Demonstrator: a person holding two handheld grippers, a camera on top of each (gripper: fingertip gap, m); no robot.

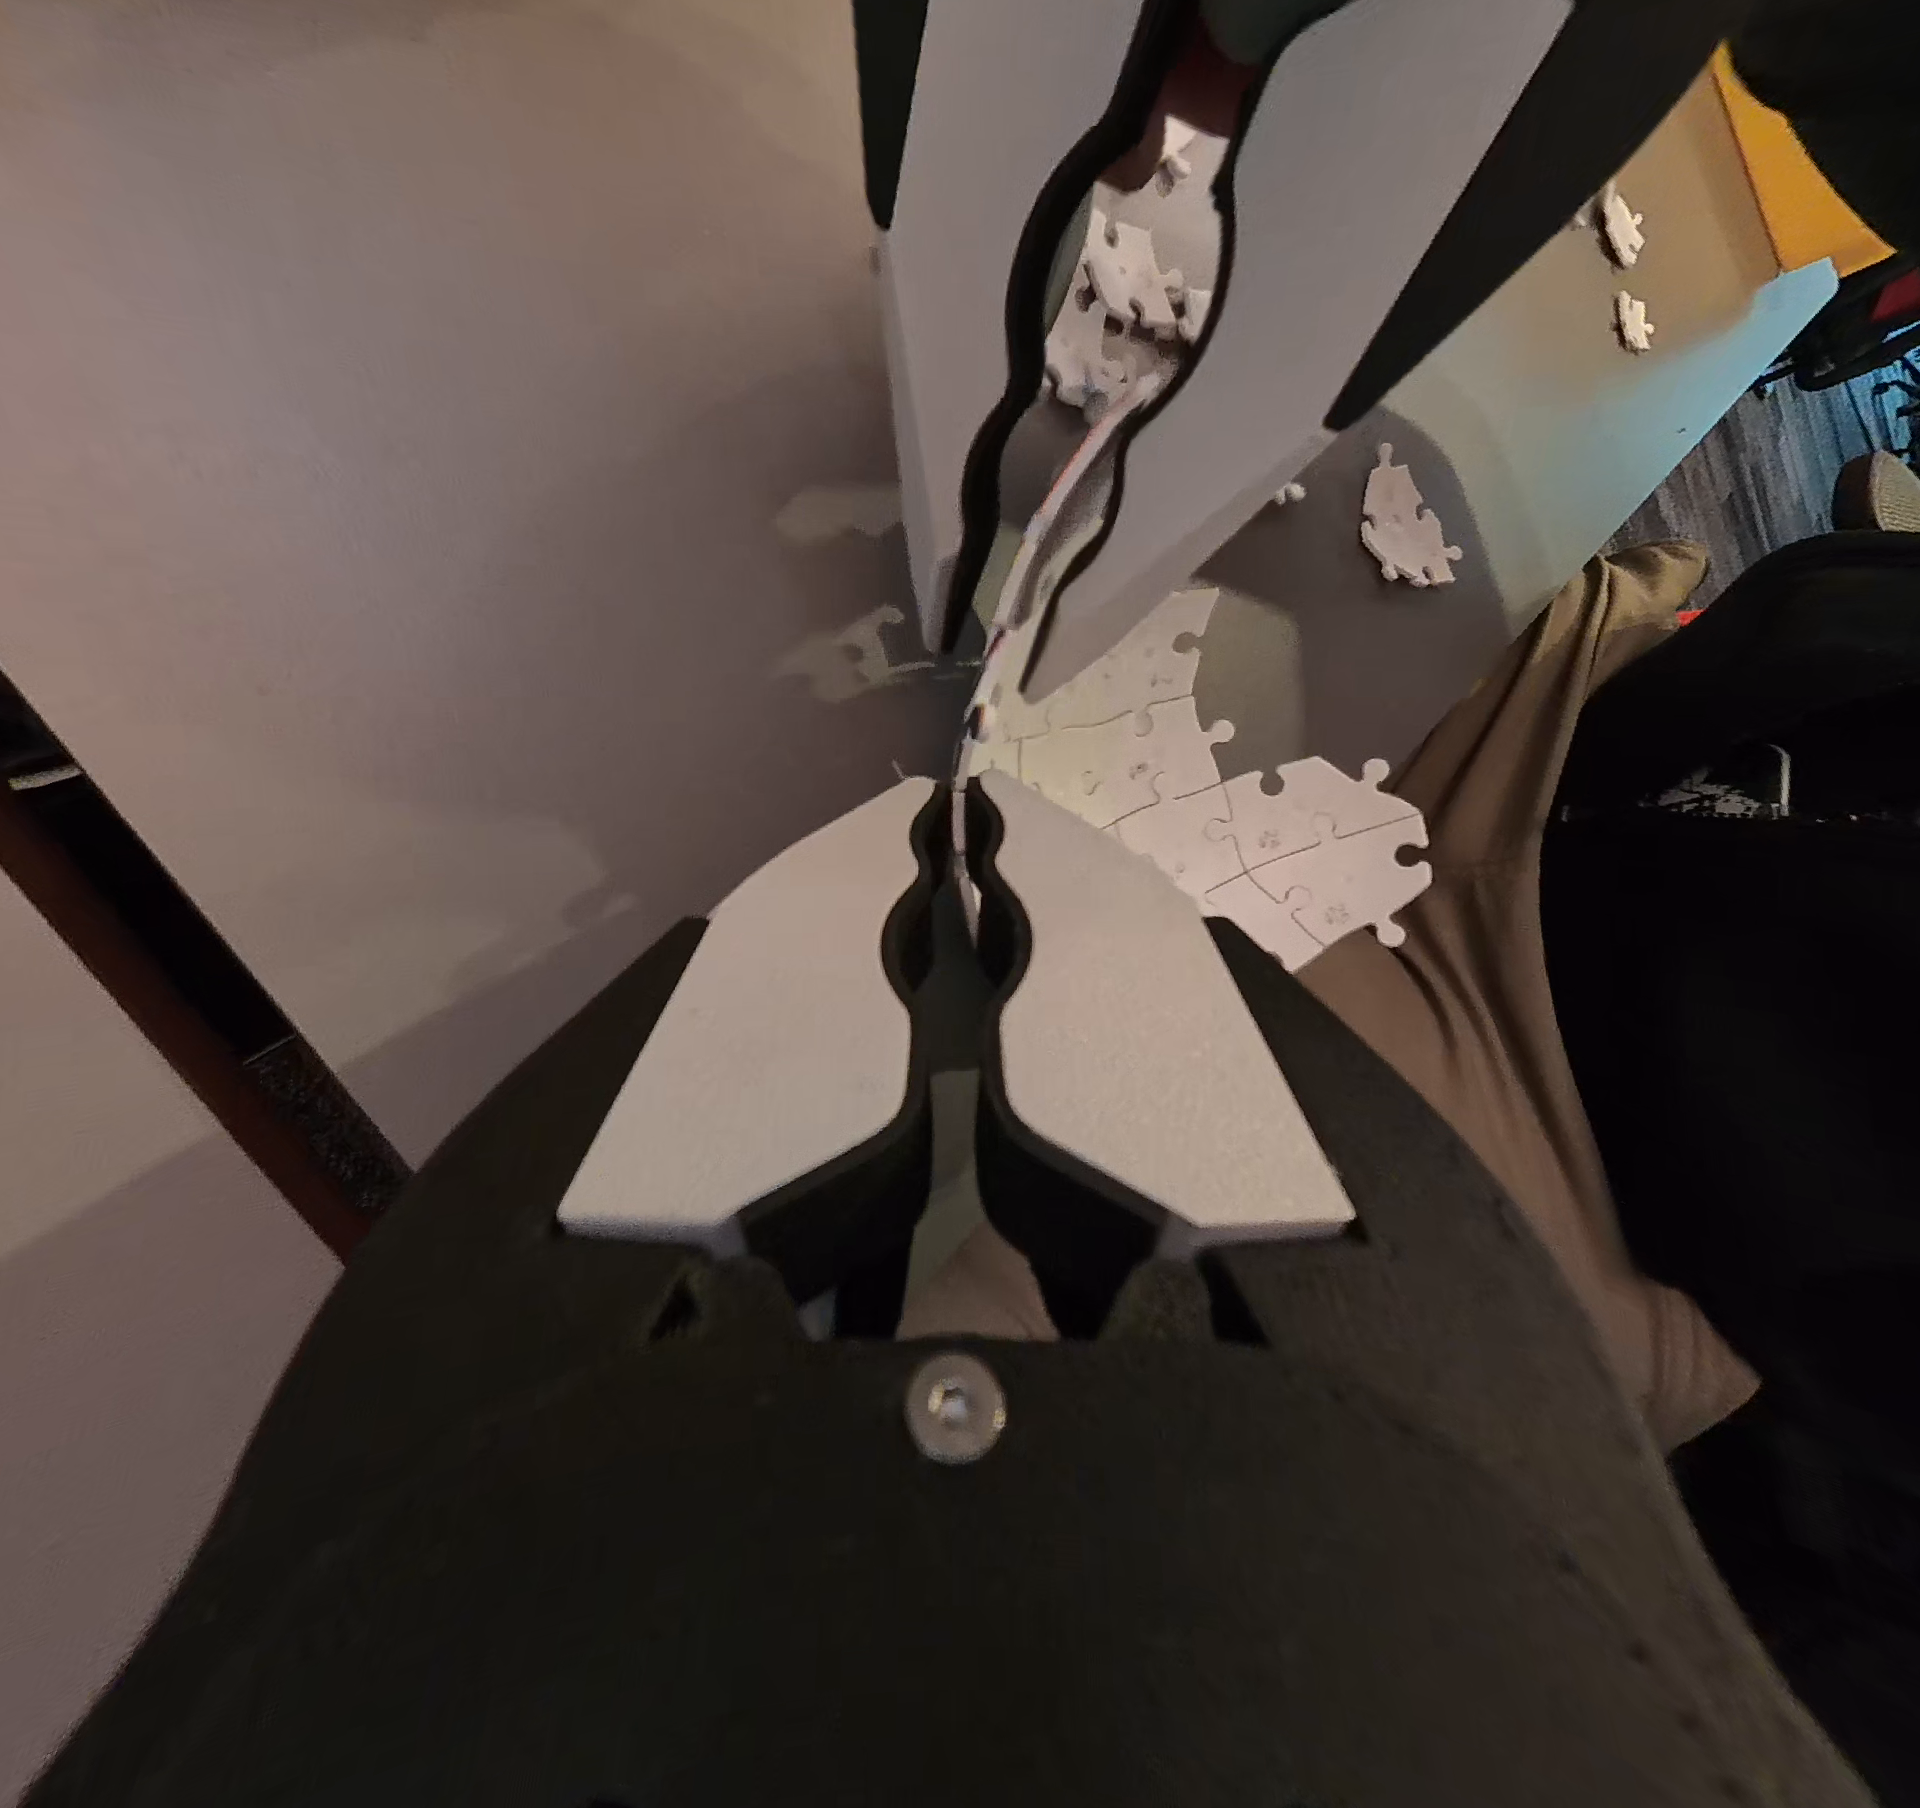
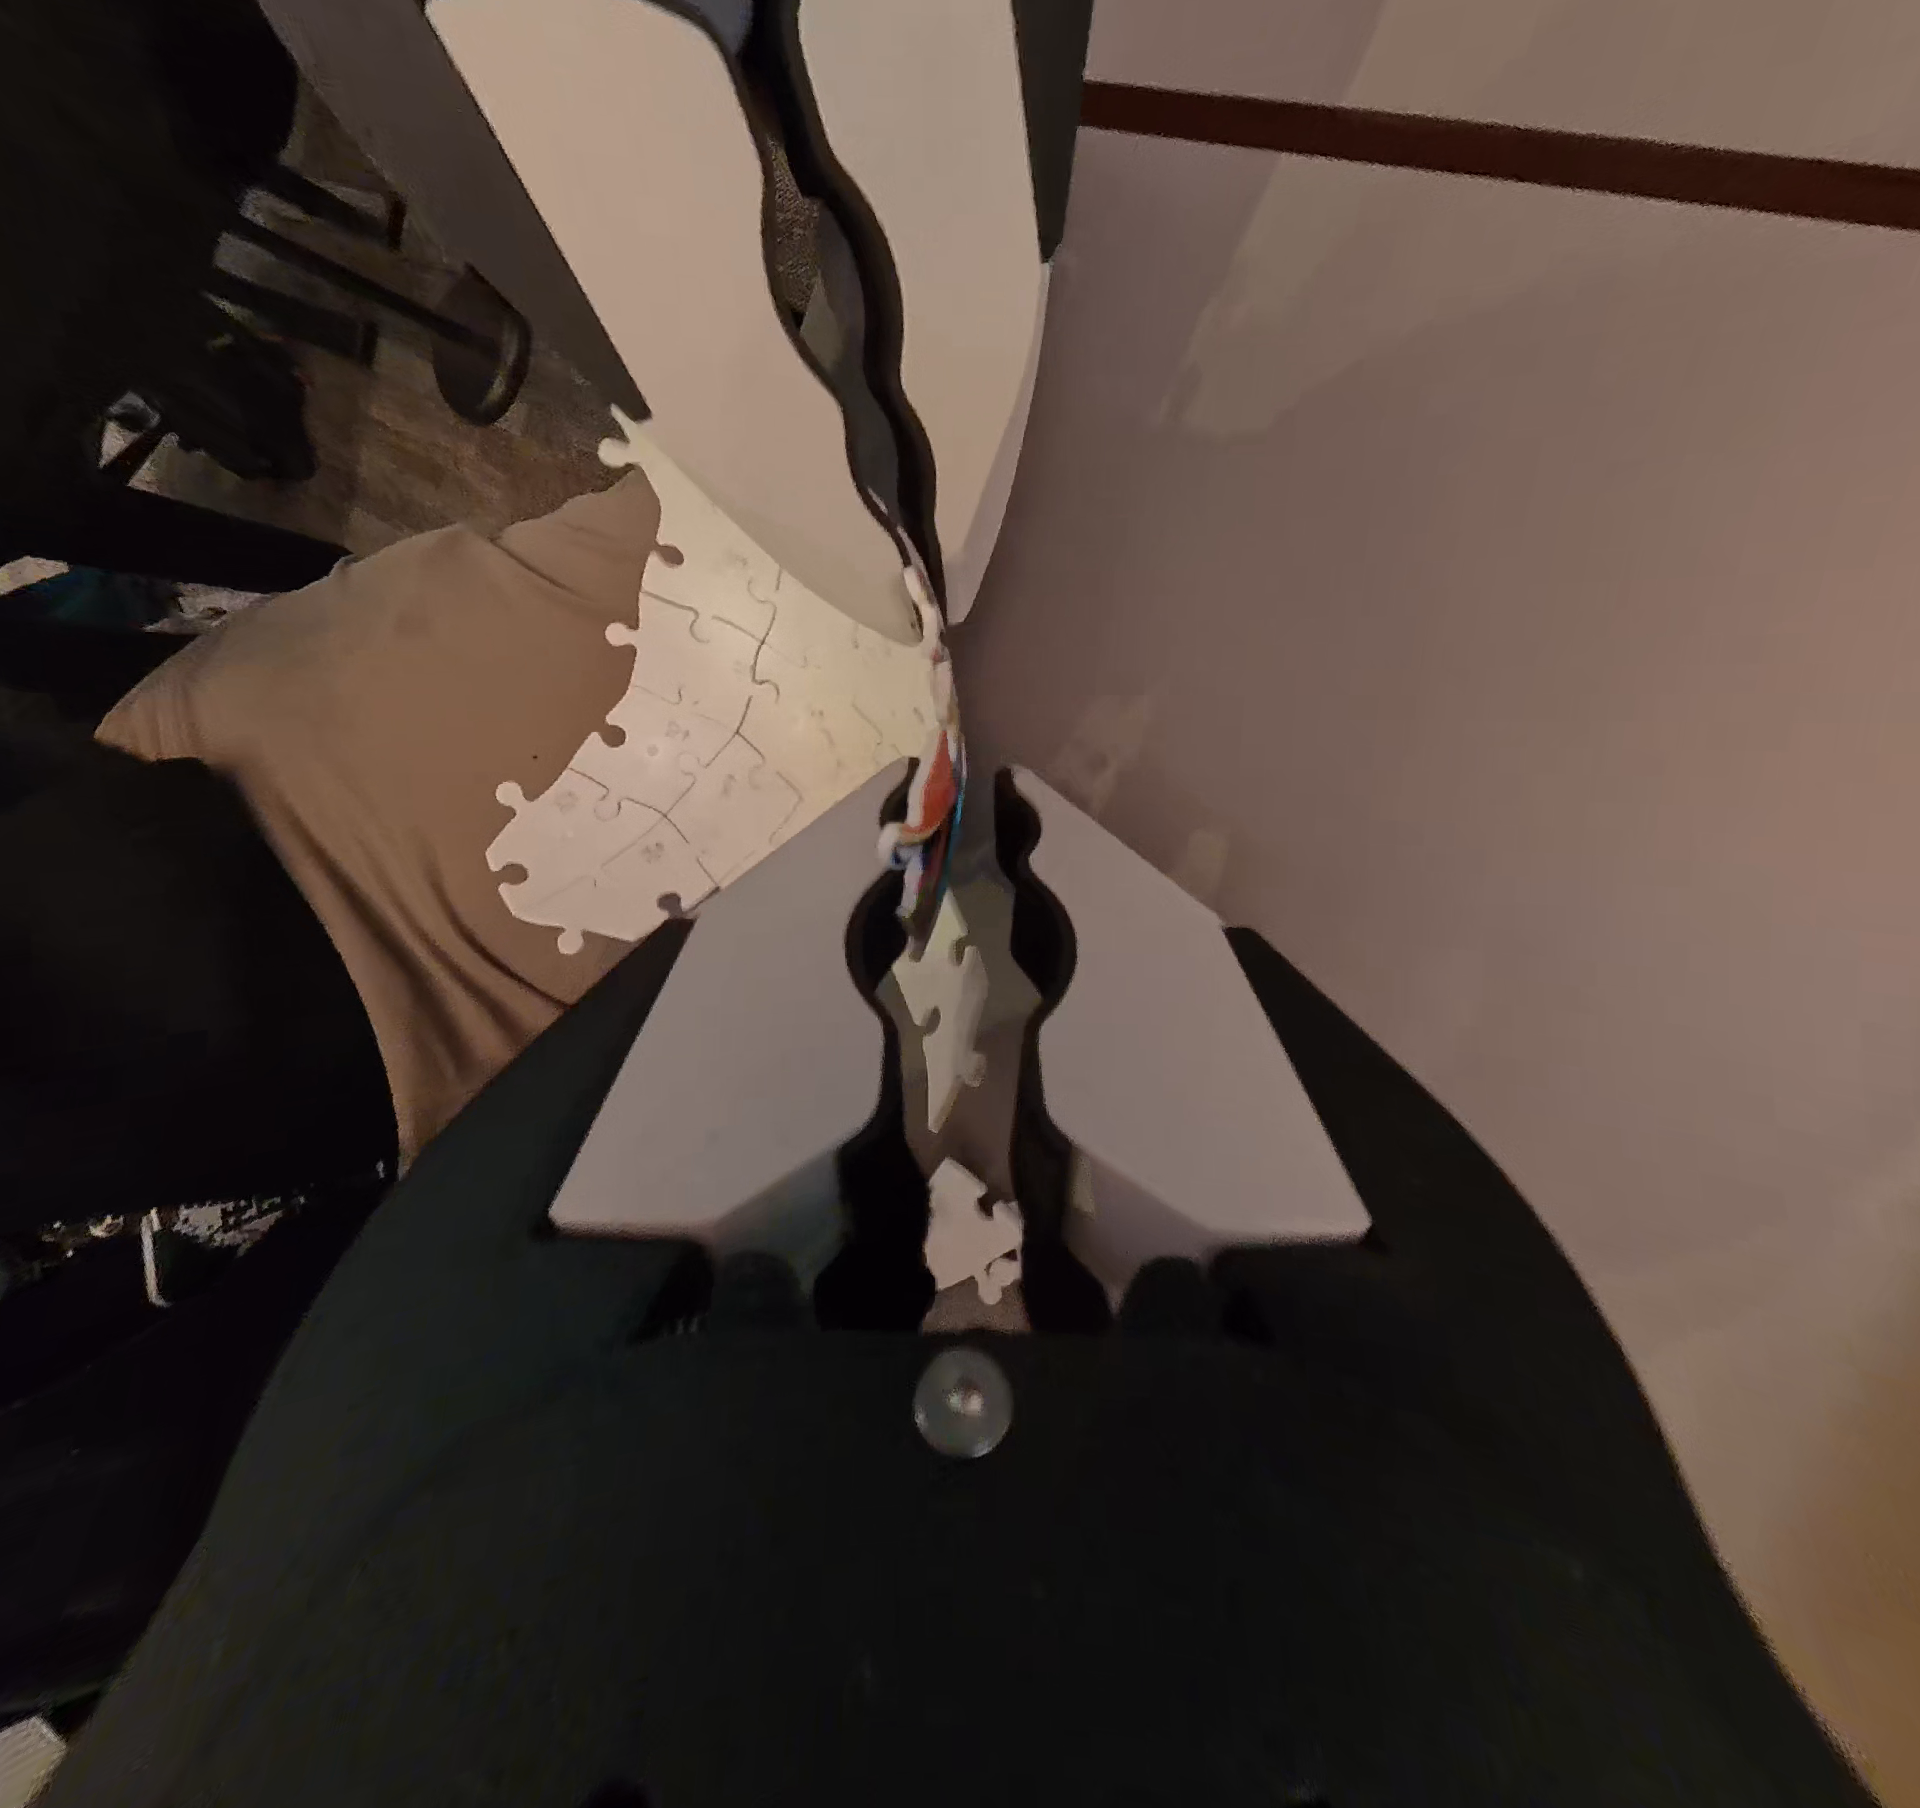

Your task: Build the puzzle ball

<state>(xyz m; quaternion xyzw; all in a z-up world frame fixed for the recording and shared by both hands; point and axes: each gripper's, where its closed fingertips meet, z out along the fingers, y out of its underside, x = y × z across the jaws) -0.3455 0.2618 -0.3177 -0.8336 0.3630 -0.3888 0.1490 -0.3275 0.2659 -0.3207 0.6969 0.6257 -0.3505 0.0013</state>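
Both tools pinch a curved, white-backed puzzle section [image 1: 1226, 823] edge-on.

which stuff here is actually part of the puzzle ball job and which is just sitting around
Part of the job:
- curved joined section, pinched edge-on by both grippers
- left gripper
- right gripper
- loose pieces on the table

Just lying about:
- dark office chair
- person's tan trouser leg
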